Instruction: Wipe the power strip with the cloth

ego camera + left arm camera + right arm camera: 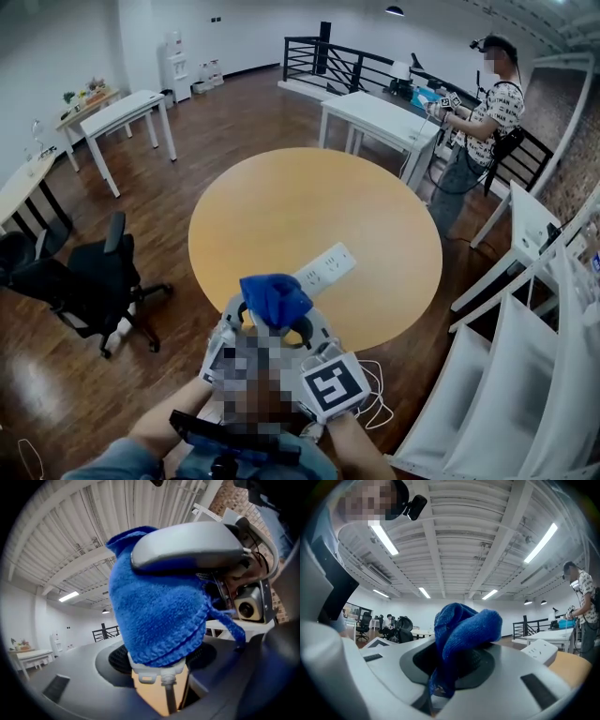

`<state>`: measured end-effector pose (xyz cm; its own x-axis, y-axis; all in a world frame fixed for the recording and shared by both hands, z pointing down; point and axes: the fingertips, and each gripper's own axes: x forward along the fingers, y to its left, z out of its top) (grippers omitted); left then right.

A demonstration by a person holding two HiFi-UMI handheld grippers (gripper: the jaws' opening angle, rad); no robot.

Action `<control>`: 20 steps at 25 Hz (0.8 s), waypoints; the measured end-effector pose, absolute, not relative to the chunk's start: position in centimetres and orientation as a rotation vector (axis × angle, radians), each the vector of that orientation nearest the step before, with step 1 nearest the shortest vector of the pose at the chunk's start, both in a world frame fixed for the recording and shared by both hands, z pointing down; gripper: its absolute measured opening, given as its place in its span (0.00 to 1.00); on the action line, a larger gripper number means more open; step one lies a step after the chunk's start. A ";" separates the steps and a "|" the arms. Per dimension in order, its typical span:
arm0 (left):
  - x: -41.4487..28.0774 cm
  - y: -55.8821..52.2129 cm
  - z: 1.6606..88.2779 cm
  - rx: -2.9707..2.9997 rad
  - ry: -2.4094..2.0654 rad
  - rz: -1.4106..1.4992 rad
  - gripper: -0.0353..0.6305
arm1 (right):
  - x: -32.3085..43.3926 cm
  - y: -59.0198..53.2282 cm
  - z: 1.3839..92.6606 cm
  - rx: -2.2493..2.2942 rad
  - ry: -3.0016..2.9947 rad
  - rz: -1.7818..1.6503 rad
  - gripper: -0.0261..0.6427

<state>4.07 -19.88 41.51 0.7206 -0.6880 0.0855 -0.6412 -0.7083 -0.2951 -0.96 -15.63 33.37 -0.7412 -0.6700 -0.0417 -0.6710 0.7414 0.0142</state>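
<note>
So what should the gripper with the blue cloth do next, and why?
Probably slide the right gripper forward so the blue cloth rubs along the white power strip. The cloth is bunched in its shut jaws over the strip's near end. The socket face beyond is uncovered, and the left gripper looks clamped on the cord end, steadying it.

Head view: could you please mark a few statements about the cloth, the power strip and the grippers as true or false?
1. The blue cloth lies spread flat on the round table. False: it is bunched up and held off the tabletop.
2. The power strip lies on the table. True.
3. The right gripper is shut on the cloth. True.
4. The power strip is black. False: it is white.
</note>
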 end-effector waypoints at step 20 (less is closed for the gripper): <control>2.9 -18.2 39.6 -2.657 1.059 -0.198 0.49 | 8.2 -20.3 28.7 -1.397 2.716 0.319 0.15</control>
<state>2.89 -18.21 39.64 0.7228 -0.6905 0.0257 -0.6532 -0.6949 -0.3008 8.18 -20.30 28.69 -0.5841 -0.7963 -0.1574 -0.8111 0.5651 0.1510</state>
